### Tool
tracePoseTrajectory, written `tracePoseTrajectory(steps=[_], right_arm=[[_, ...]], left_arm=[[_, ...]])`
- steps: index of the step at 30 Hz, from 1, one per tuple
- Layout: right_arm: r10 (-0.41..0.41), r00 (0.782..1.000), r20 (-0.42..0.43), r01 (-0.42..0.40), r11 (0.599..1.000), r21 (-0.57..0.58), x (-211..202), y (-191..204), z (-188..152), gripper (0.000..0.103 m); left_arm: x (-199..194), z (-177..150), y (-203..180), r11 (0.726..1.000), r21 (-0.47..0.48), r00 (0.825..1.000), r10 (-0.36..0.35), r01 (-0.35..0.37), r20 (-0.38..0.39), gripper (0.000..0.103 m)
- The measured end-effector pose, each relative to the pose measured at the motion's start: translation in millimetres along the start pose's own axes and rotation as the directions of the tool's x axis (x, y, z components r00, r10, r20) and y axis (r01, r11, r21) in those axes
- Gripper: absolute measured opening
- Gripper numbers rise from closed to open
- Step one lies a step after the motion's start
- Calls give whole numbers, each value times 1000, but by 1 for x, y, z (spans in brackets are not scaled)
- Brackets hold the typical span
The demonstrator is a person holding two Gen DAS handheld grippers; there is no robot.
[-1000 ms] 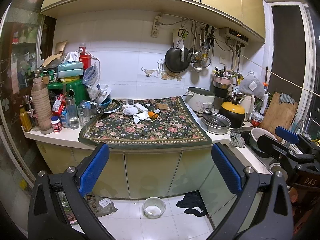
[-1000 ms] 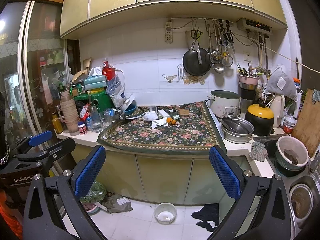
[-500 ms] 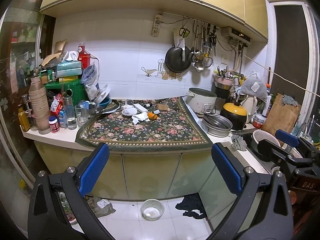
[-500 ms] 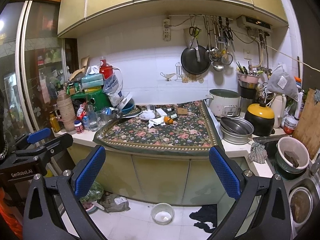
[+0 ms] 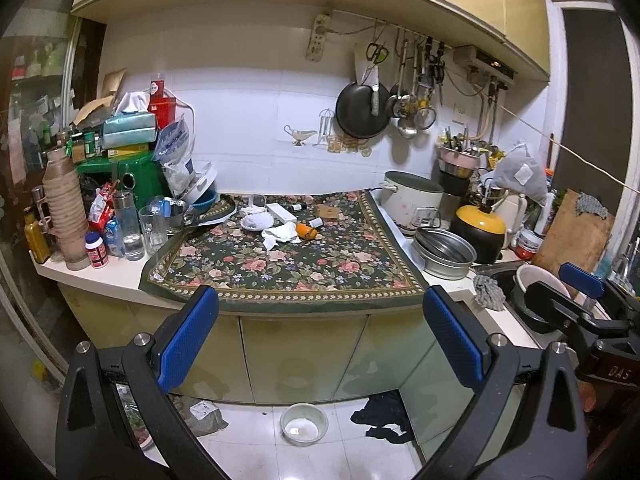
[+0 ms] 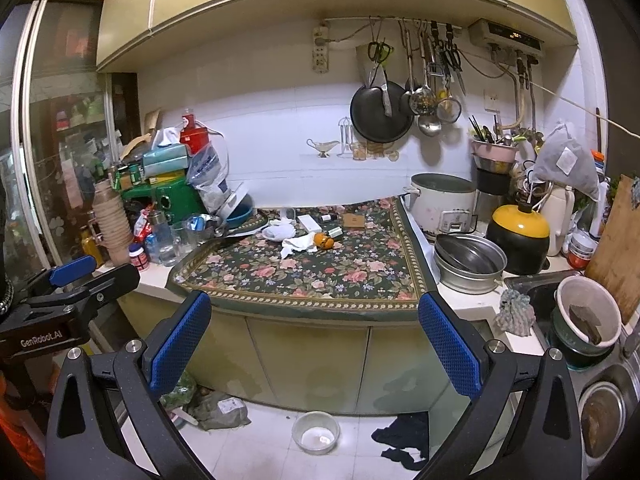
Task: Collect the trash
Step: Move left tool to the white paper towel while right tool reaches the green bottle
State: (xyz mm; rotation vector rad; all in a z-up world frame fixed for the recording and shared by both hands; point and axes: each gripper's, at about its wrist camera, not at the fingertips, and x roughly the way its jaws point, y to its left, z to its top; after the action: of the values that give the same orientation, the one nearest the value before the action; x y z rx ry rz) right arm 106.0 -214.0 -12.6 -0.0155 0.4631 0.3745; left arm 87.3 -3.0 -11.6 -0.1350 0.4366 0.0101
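My left gripper (image 5: 318,334), right gripper (image 6: 314,338): jaws wide, empty. "GenRobot.AI" on left gripper body. Crumpled tissue (image 5: 280,234) beside orange (image 5: 306,231) on surface (image 5: 100,274).

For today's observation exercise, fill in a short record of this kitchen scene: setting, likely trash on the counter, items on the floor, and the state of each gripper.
setting: kitchen counter covered by a floral cloth, cabinets above and below
likely trash: crumpled white tissue beside orange peel, both on the cloth
floor: small bowl, dark rag, grey bag
left gripper: jaws open, empty, short of the counter
right gripper: jaws open, empty, short of the counter
trash collected: none yet
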Motion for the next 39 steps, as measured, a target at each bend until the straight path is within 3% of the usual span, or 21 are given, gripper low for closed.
tracePoseTrajectory(steps=[9,15,23,29,31,35,39], right_arm=[[-27,1000,9,27,1000,-11,64,-2,20,103],[-41,999,-19,41,999,5,125,0,42,103],[-134,988,-76,136,990,21,213,-12,62,103],[-138,980,-145,139,990,-6,284,-31,73,103],[-110,979,-174,111,994,-3,314,-44,75,103],[-10,971,-238,11,1000,5,374,-68,80,103],[73,943,-323,-75,997,8,437,-92,88,102]], left_arm=[[81,28,30,1000,-14,1000,14,-14,-12,103],[161,63,59,1000,-7,999,-6,6,-47,103],[275,94,92,1000,11,992,10,-9,-125,98],[363,94,113,998,-53,966,30,-46,-257,89],[392,89,120,993,-65,954,72,-95,-293,82],[440,82,127,982,-89,926,125,-167,-357,80],[489,76,130,964,-135,897,155,-229,-413,80]])
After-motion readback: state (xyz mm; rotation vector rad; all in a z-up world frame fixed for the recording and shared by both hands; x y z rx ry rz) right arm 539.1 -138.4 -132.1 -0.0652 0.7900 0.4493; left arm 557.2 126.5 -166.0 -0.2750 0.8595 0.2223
